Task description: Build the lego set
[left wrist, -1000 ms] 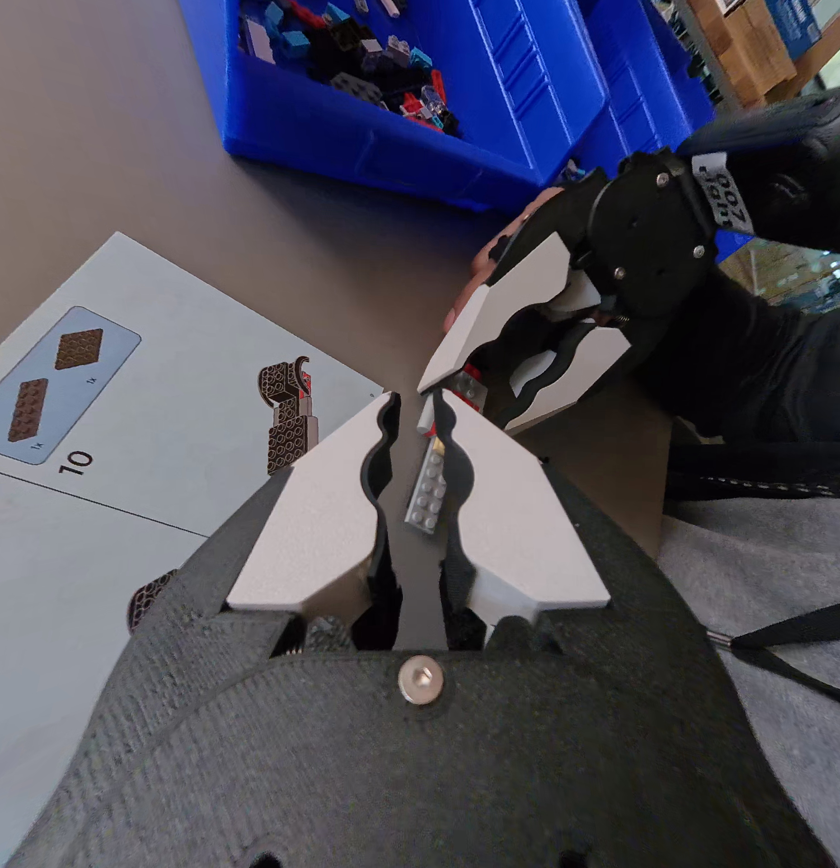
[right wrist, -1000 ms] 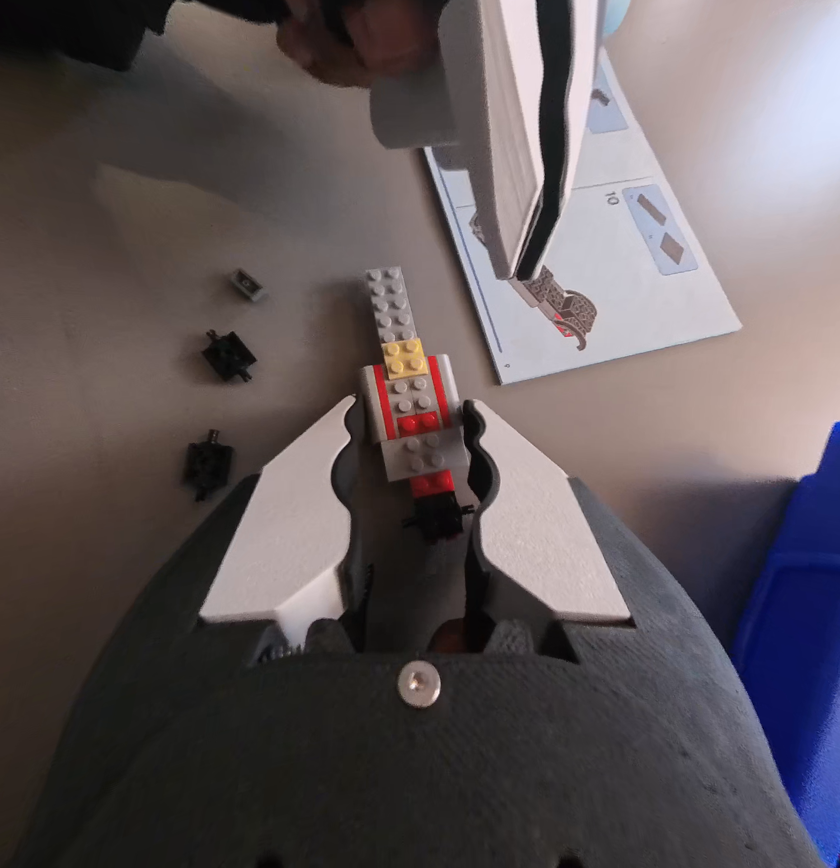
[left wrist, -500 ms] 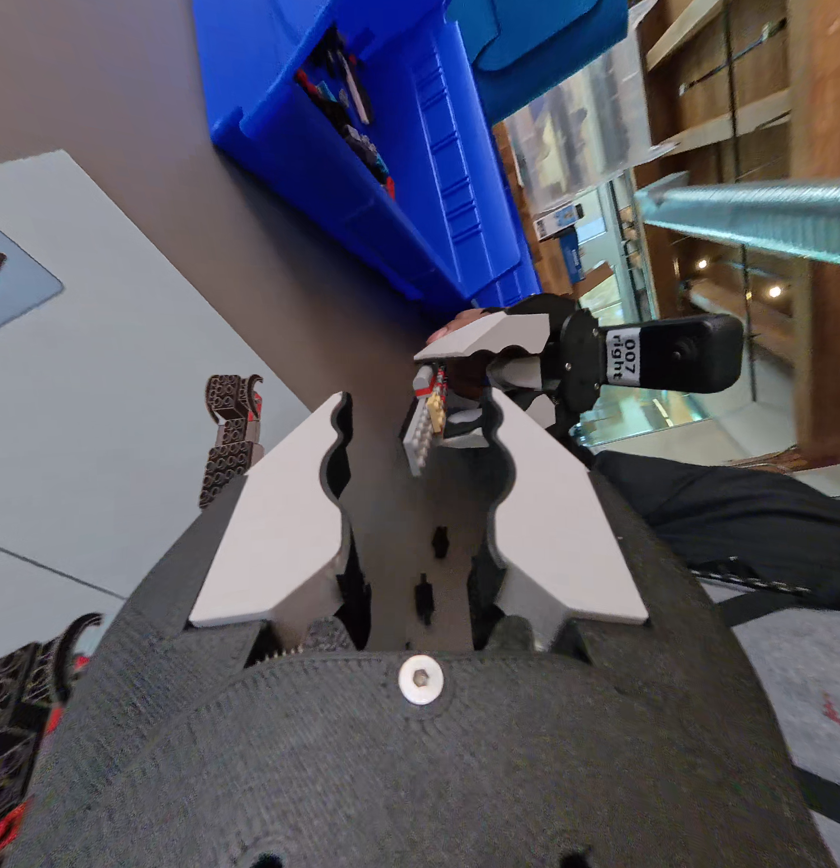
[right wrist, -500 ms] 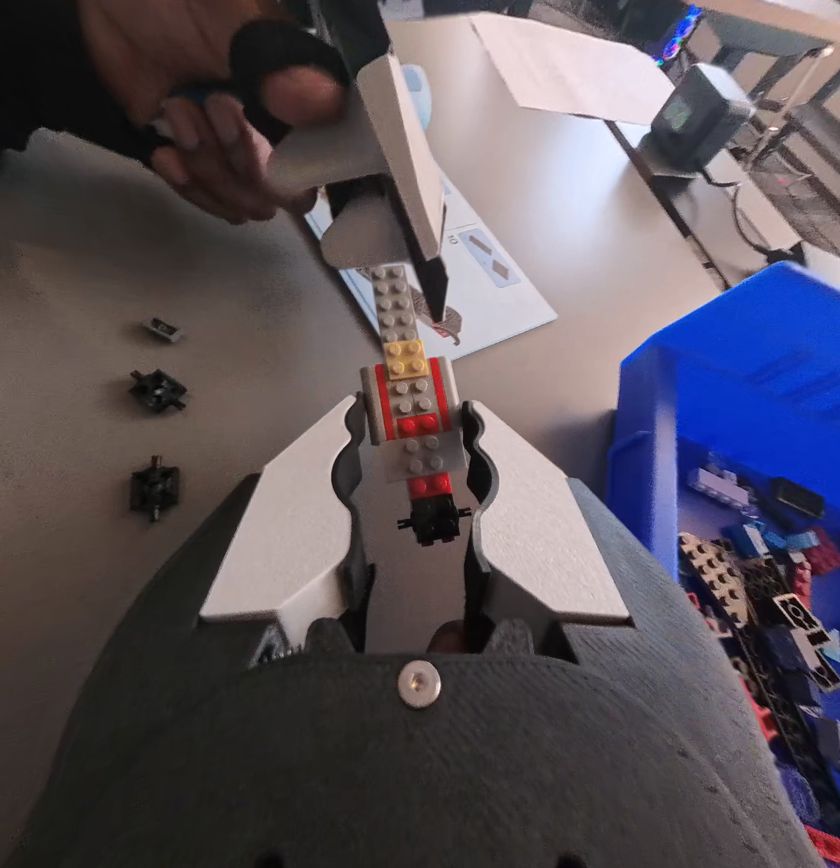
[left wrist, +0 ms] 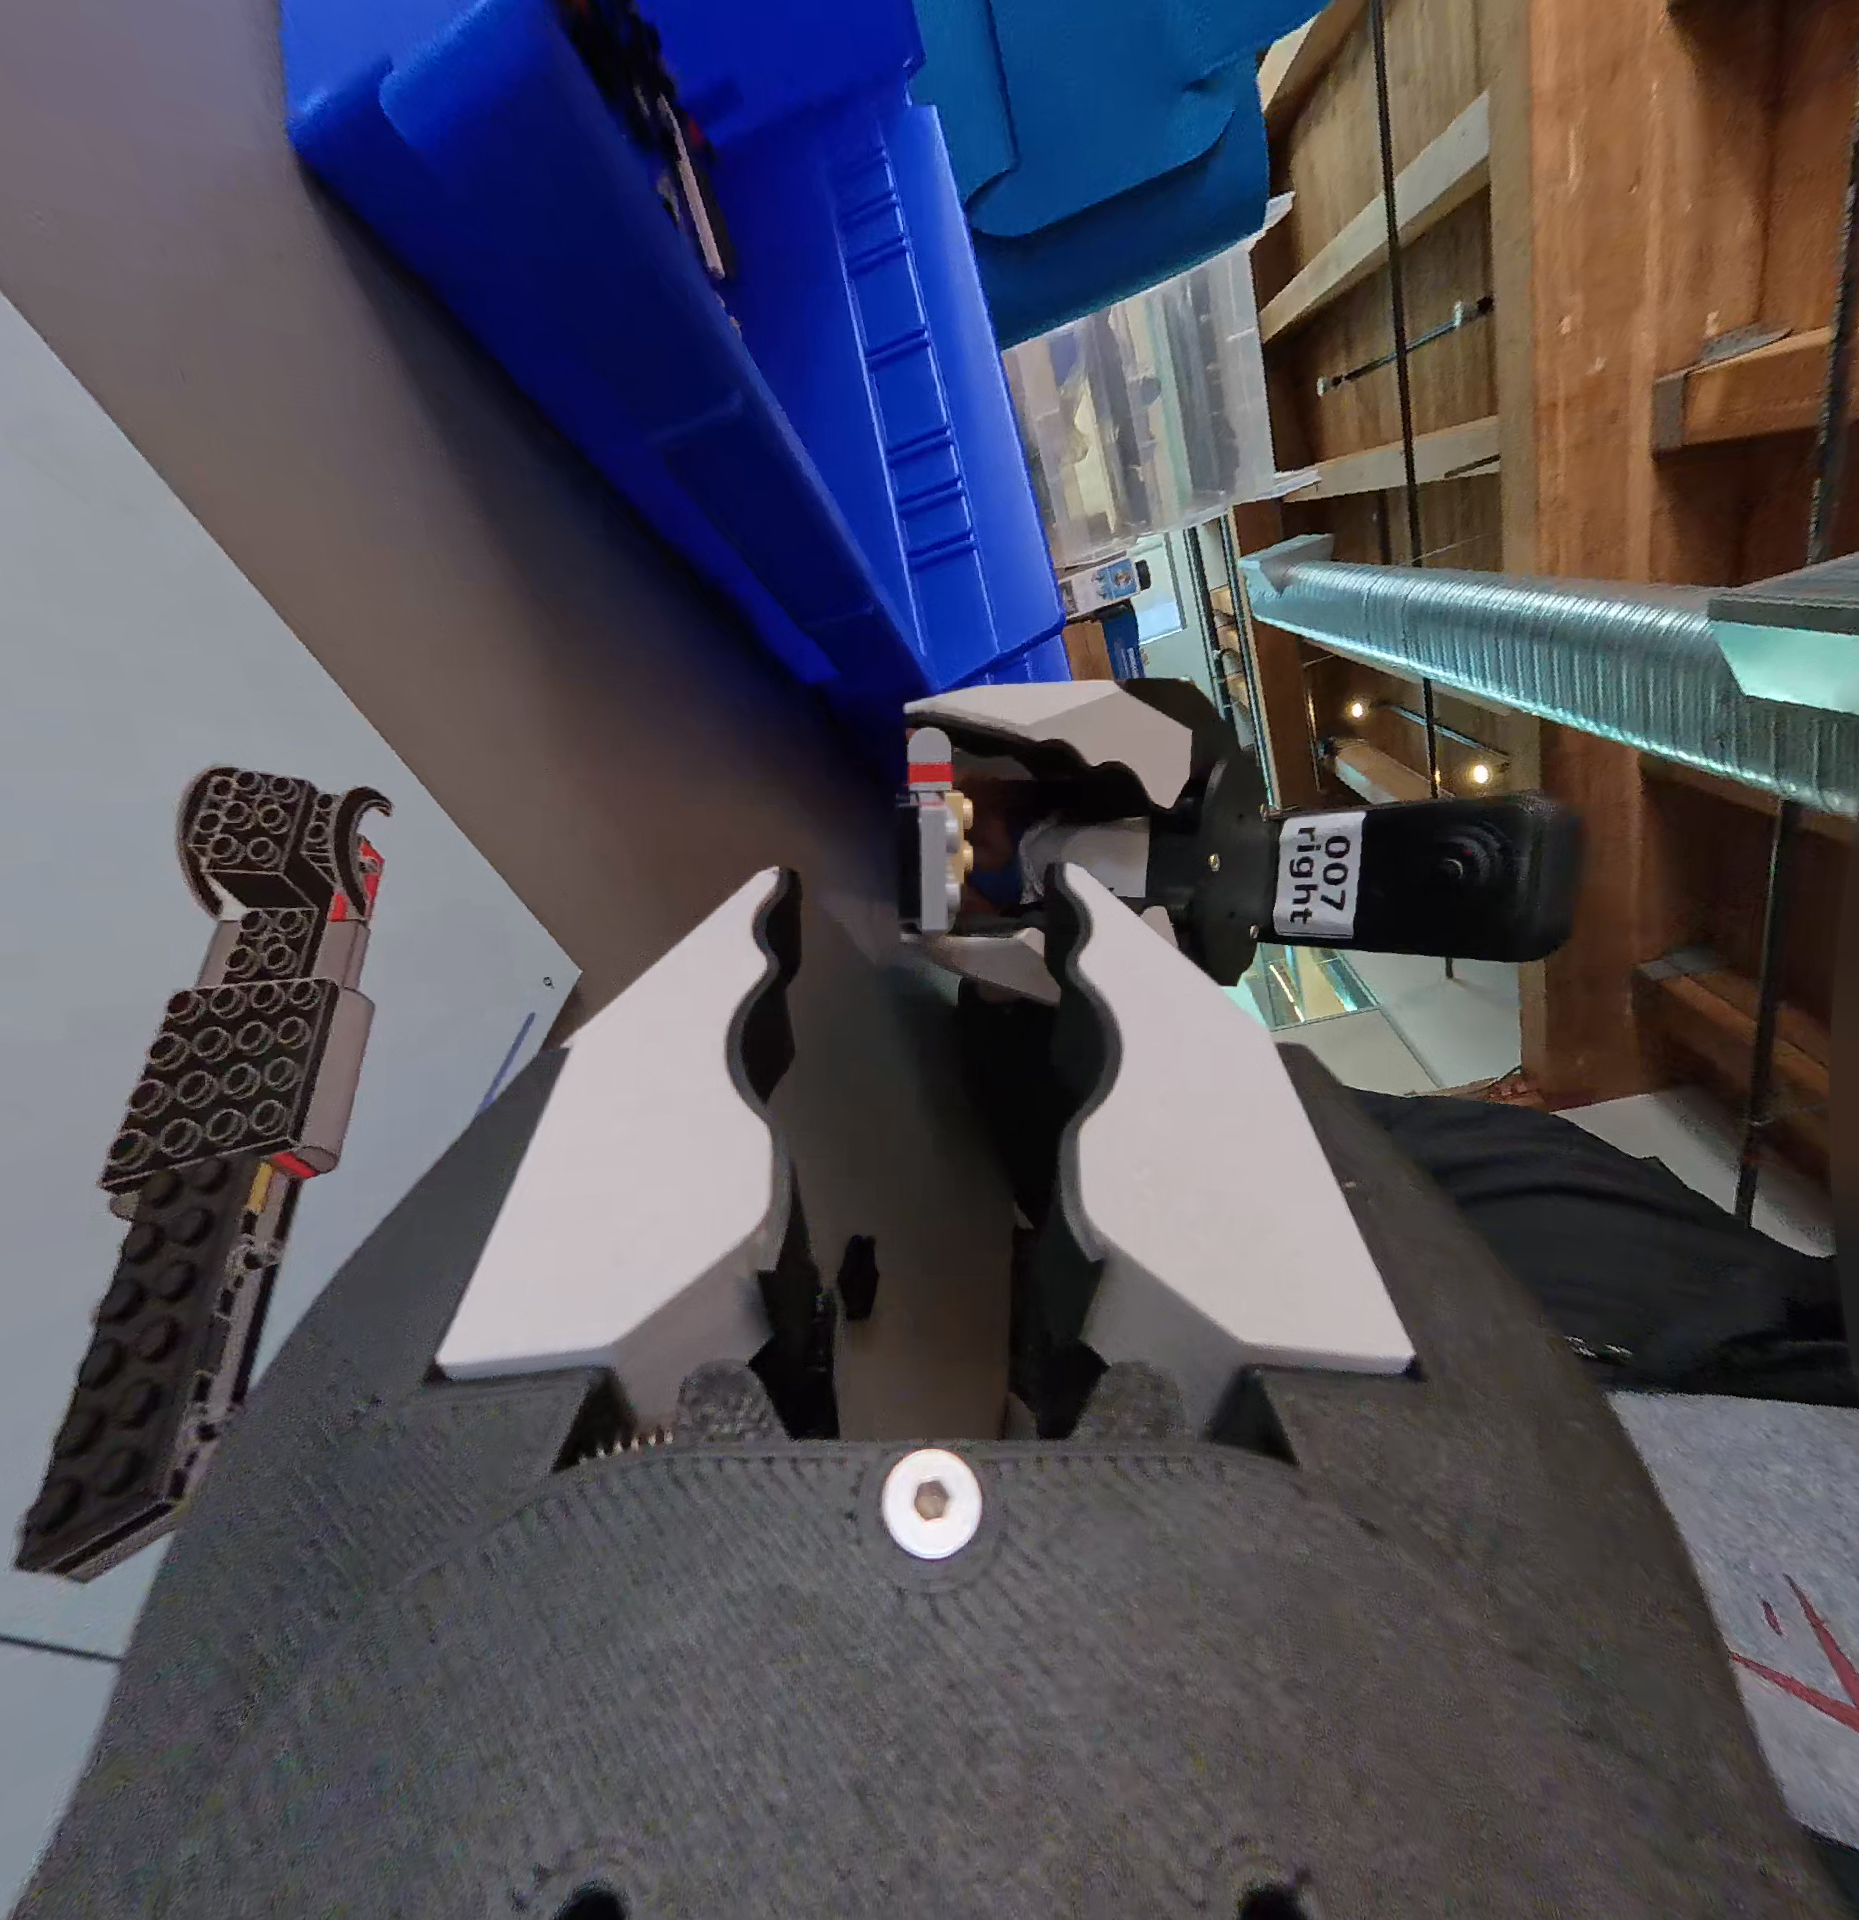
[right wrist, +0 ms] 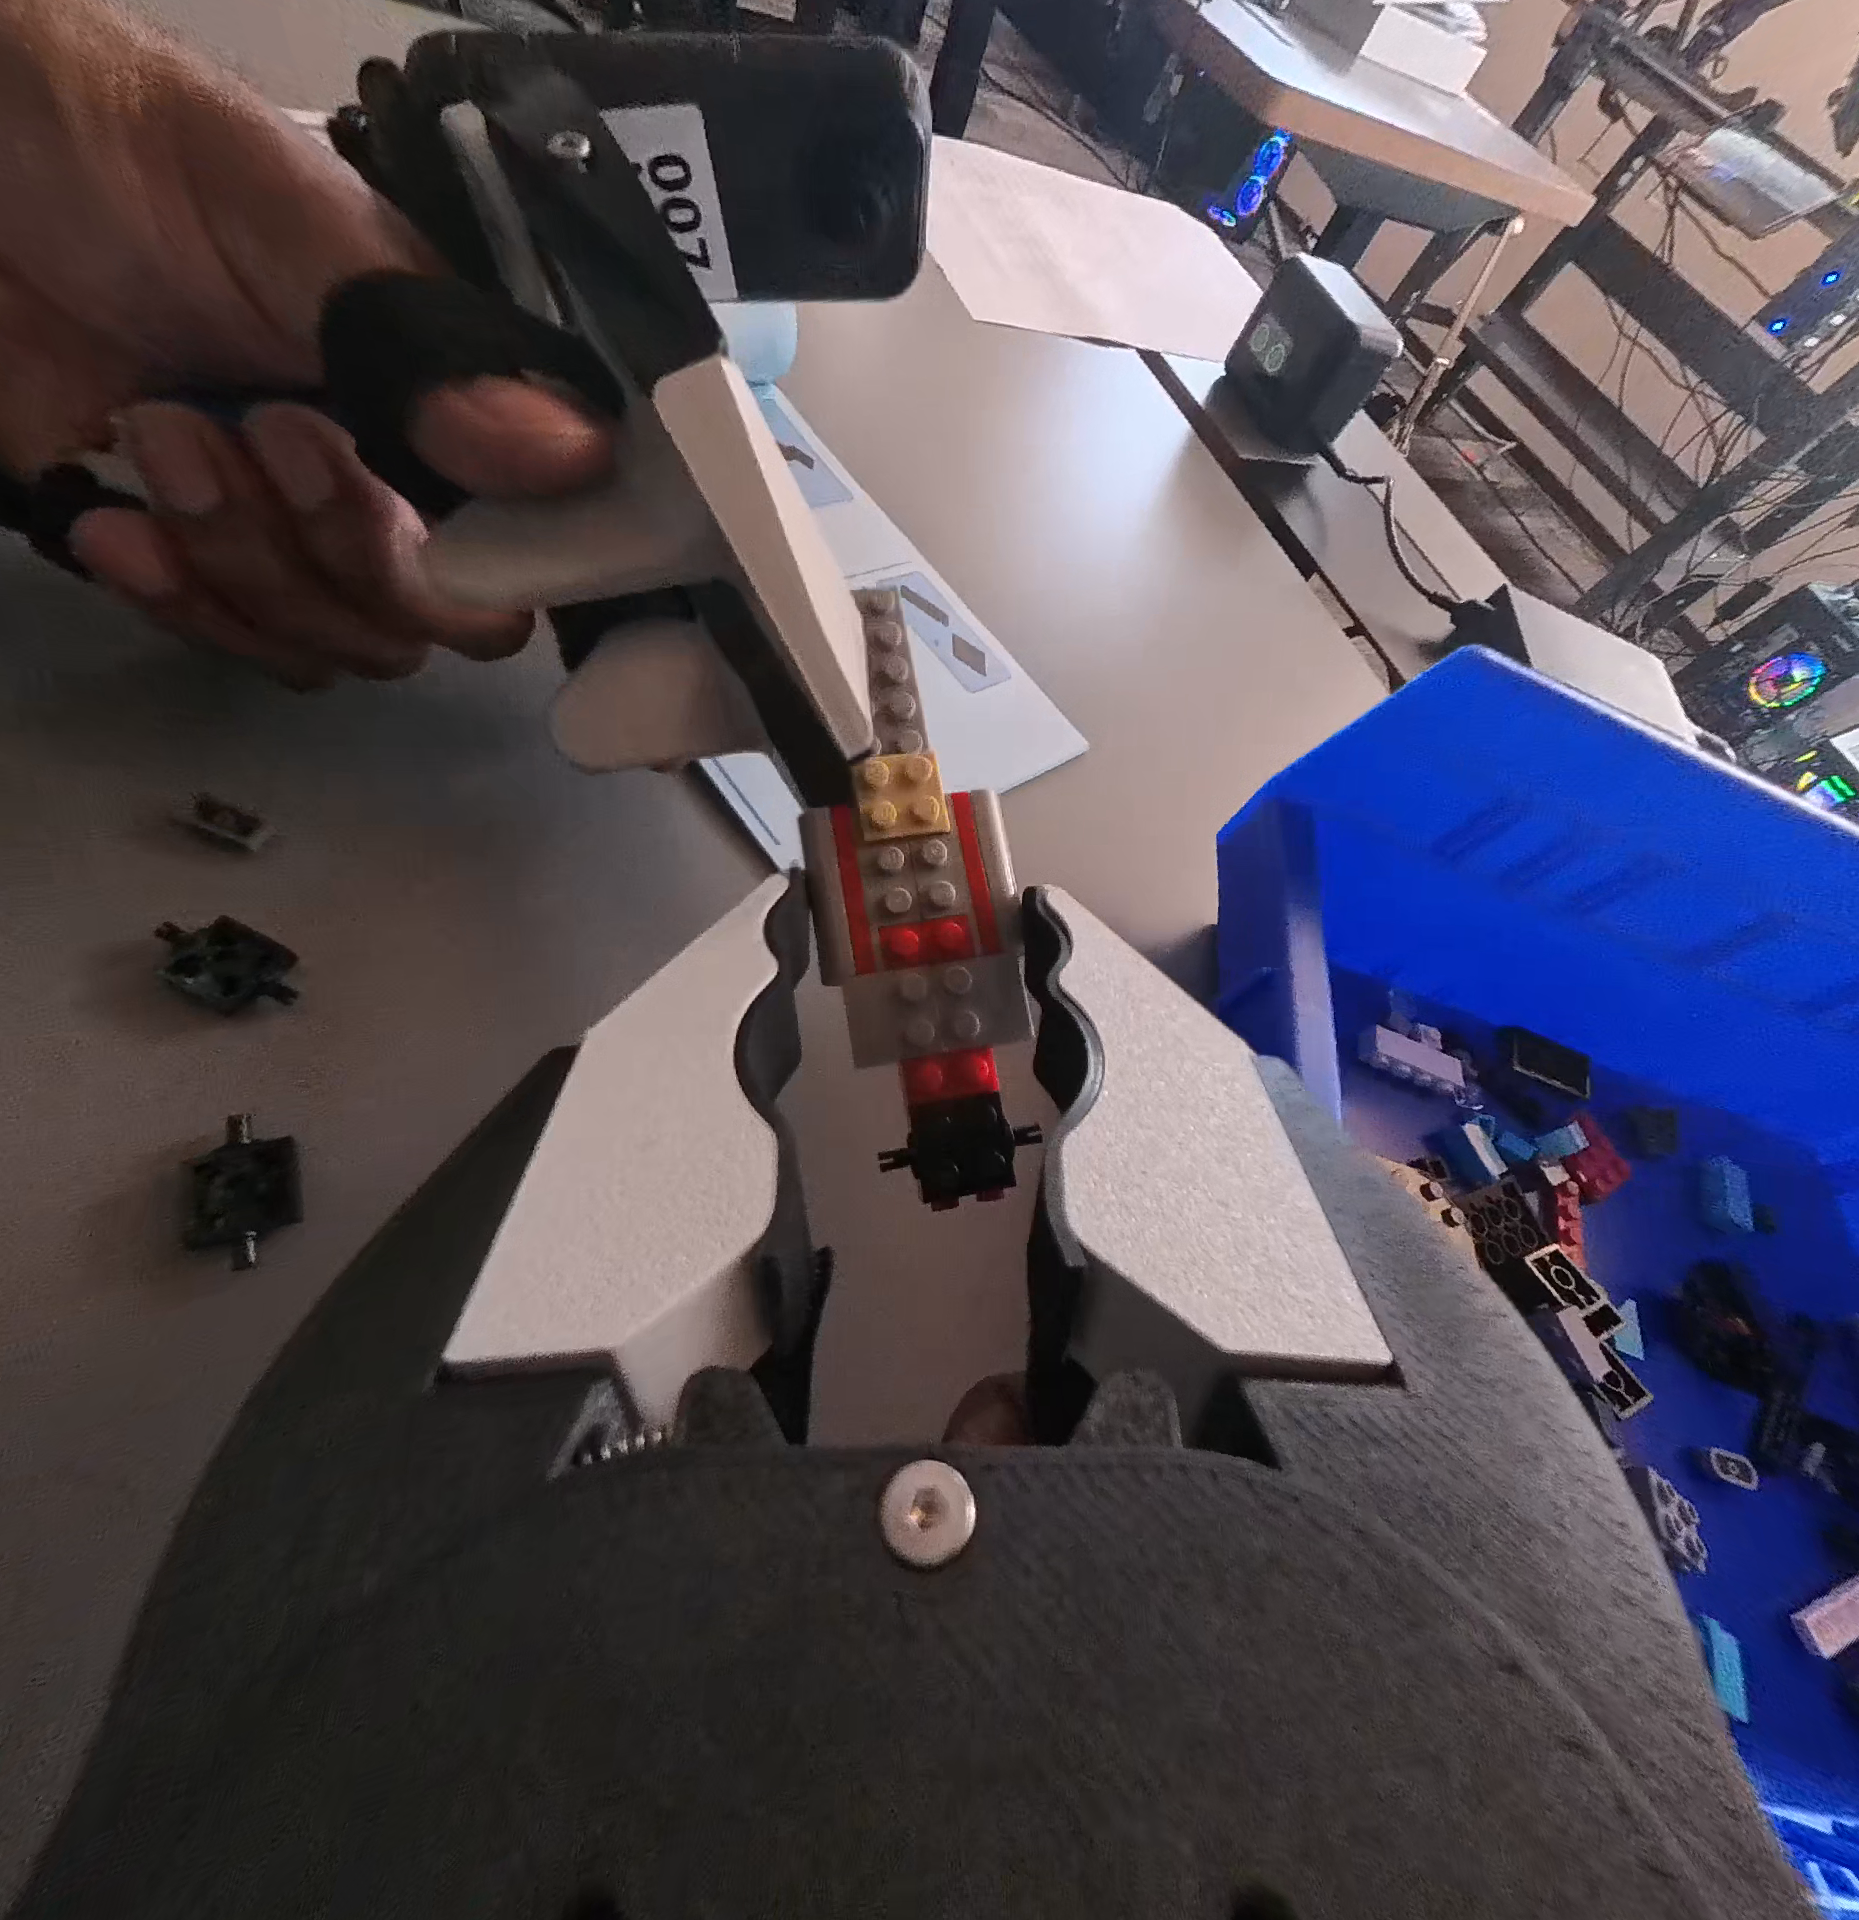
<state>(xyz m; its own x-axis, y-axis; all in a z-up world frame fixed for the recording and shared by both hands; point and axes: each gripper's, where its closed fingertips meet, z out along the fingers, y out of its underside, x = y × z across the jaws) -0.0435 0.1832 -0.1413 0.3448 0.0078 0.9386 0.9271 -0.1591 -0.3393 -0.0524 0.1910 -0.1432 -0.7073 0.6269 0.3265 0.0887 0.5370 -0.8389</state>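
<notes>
The half-built lego model, centre frame, is pinched by the right gripper. The left gripper, fingers spread and empty, is hovering by its grey tail; probably pressing or steadying comes next, so careful alignment is needed.

wooden shelving, grey table, cluttered desks

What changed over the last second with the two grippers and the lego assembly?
The left gripper was shut on the long grey plate of the lego assembly a second ago; it has since opened and let go, its tip now beside the yellow plate. The right gripper lifted the assembly off the table and tilted up. It stays clamped on the assembly; the loose black pieces stay put.
</notes>
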